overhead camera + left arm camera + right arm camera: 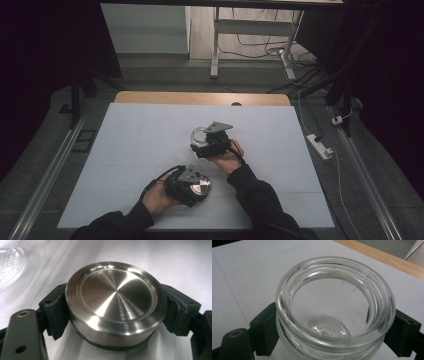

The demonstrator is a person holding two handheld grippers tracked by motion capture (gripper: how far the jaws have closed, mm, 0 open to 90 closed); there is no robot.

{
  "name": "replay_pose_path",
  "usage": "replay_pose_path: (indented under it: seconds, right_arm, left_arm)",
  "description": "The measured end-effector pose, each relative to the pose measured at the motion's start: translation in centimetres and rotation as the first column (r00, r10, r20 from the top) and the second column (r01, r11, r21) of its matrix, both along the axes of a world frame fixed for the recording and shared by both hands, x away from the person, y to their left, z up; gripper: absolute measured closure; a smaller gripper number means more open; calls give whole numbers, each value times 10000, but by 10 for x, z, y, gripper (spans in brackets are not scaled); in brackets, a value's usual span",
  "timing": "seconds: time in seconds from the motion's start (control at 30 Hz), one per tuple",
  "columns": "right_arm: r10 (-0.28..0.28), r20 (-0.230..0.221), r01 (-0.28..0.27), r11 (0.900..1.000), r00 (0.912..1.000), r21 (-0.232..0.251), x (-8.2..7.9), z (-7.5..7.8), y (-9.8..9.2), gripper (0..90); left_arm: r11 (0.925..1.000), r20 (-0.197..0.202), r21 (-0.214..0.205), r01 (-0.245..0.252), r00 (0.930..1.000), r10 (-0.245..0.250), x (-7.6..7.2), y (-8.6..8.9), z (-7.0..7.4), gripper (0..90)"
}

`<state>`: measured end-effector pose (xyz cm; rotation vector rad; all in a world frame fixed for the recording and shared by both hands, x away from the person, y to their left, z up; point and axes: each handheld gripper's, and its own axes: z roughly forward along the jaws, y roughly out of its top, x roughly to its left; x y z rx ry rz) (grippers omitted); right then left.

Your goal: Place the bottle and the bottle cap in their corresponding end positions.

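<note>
- White table (140, 150) carries both grippers, near the person's edge.
- Left gripper (113, 312) clamps the steel lid (113, 300), which sits flat between its pads.
- Right gripper (332, 332) clasps the open glass jar (334, 305), standing upright beyond the lid.

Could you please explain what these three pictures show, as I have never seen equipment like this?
A person sits at a white-covered table with a hand-held black two-jaw tool in each hand. One camera looks down from above; the other two ride on the tools. The left claw grips a round brushed steel lid by its sides, resting on the table. The right claw is closed around the neck of an empty, open clear glass jar, standing upright farther out on the table.
</note>
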<state>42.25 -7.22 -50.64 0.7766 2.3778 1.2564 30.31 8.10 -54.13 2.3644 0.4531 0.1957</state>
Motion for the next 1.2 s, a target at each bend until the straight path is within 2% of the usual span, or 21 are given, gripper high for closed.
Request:
replay_pose_path:
  seconds: [0.2, 0.37, 0.57, 0.67, 0.8, 0.93, 1.13, 1.2]
  right_arm:
    - [-106, -83, 105, 9999, 9999, -105, 0, 0, 2, 139]
    - [-98, -163, 96, 9999, 9998, -115, 0, 0, 2, 137]
    - [-12, -395, 14, 10000, 9992, 46, 1, -1, 0, 99]
    - [80, -422, -80, 10000, 9991, 18, 0, 0, -1, 70]
    - [191, -364, -196, 9997, 9992, -141, -1, 1, -1, 32]
    - [223, -357, -227, 9997, 9991, -106, -3, 4, -3, 16]
    - [286, -347, -281, 9995, 9990, 169, -6, 11, -8, 0]
    - [261, -309, -253, 9993, 9992, 257, -7, 14, -11, 0]
  left_arm:
    - [9999, -284, -64, -102, 9995, 100, 2, 1, -1, 185]
    - [9999, -339, -135, -89, 9994, 85, 2, 1, -2, 178]
    - [9995, -380, -60, -298, 9988, 296, 2, 1, -2, 119]
    - [9997, -315, 86, -223, 9992, 226, 2, 1, -2, 90]
    - [9998, -275, 61, -203, 9994, 205, 0, 0, -2, 62]
    - [9998, -89, 33, -178, 9998, 178, -2, 1, -1, 35]
    - [9980, -136, -494, -402, 9991, 395, -2, 9, 6, 13]
    - [9950, -280, -831, -555, 9982, 534, -3, 13, 9, 4]
